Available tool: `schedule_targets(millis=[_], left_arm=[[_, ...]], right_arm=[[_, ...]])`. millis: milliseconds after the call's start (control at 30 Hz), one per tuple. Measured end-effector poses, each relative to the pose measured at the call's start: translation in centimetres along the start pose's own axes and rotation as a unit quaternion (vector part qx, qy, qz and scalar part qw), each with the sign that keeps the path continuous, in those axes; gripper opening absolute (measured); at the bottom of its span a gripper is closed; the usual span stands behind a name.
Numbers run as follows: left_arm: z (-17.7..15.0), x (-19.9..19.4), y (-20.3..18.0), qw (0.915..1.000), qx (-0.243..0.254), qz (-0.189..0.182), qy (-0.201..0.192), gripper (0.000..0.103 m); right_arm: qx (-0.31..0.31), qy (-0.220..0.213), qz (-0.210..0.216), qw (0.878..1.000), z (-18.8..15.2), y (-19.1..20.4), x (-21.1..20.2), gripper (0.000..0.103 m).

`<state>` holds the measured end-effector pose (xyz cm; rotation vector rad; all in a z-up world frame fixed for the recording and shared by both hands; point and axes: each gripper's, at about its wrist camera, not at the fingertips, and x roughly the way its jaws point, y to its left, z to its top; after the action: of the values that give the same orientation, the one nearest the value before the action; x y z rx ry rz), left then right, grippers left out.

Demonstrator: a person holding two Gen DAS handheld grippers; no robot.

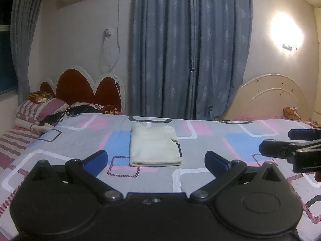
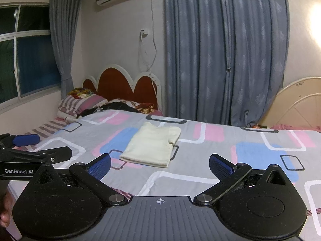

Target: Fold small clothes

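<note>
A small cream garment (image 1: 153,145) lies folded into a flat rectangle on the patterned bedsheet (image 1: 84,138), ahead of both grippers; it also shows in the right wrist view as the cream garment (image 2: 152,145). My left gripper (image 1: 156,161) hovers just short of its near edge, open, blue pads wide apart and nothing between them. My right gripper (image 2: 159,165) is likewise open and empty, a little back from the garment. Each gripper shows in the other's view: the right gripper (image 1: 278,142) at the right edge, the left gripper (image 2: 38,146) at the left edge.
The bed carries striped pillows (image 1: 38,109) and bunched dark bedding (image 1: 80,110) at the far left by a red headboard (image 1: 80,88). A cream headboard (image 1: 274,98) leans at the far right. Grey curtains (image 1: 188,50) hang behind. A hand (image 2: 6,214) shows at lower left.
</note>
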<state>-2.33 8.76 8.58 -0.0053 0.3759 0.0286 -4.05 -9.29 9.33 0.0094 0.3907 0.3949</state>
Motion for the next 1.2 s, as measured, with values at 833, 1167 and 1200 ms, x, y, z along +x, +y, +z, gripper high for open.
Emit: schedule_targets(millis=[833,1167,1200], left_arm=[[0.01,0.0,0.35,1.0,0.0,0.007,-0.005,0.103],[-0.03,0.06,0.76,1.0,0.005,0.003,-0.005,0.103],[-0.02,0.06,0.79,1.0,0.005,0.003,-0.005,0.103]], right_arm=[[-0.001,-0.002,0.005,1.0,-0.12,-0.01,0.15,0.103],[-0.004,-0.001,0.008,1.0,0.03,0.17,0.26,0.103],[-0.004,-0.001,0.008,1.0,0.01,0.15,0.24,0.103]])
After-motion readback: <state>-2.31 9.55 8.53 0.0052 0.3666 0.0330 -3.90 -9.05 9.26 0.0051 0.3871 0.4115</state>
